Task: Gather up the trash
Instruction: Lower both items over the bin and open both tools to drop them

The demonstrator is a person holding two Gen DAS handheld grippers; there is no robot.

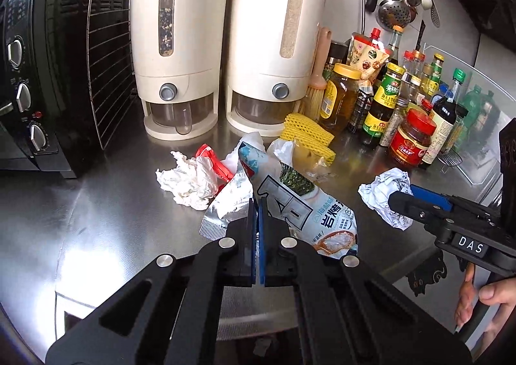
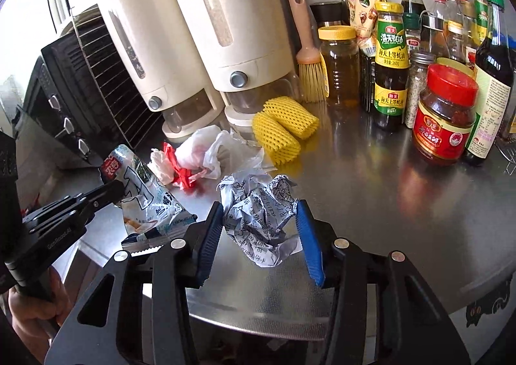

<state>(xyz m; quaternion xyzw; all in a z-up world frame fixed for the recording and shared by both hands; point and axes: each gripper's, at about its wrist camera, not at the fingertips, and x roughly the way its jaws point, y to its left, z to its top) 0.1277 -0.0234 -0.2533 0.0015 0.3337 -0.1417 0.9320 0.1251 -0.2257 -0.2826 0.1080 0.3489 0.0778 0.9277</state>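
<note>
My left gripper [image 1: 257, 205] is shut on the edge of a pale blue and white snack bag [image 1: 300, 203], which hangs a little above the steel counter [image 1: 96, 220]. The right wrist view shows that gripper [image 2: 113, 192] and the bag [image 2: 145, 200] at the left. My right gripper [image 2: 259, 203] is shut on a crumpled ball of printed paper [image 2: 261, 220], with both blue pads pressing its sides. Left on the counter are a white tissue [image 1: 187, 186], a red wrapper [image 1: 214, 160], a thin white plastic bag [image 2: 206, 149] and yellow foam nets [image 2: 283, 129].
Behind the trash stand two cream dispensers [image 1: 180, 42] and a black oven [image 1: 35, 74] at the left. Sauce bottles and jars [image 2: 445, 113] crowd the right of the counter, next to a brush [image 2: 309, 55]. Utensils [image 1: 396, 10] hang on the wall. A person's hand [image 1: 483, 297] holds the right gripper's handle.
</note>
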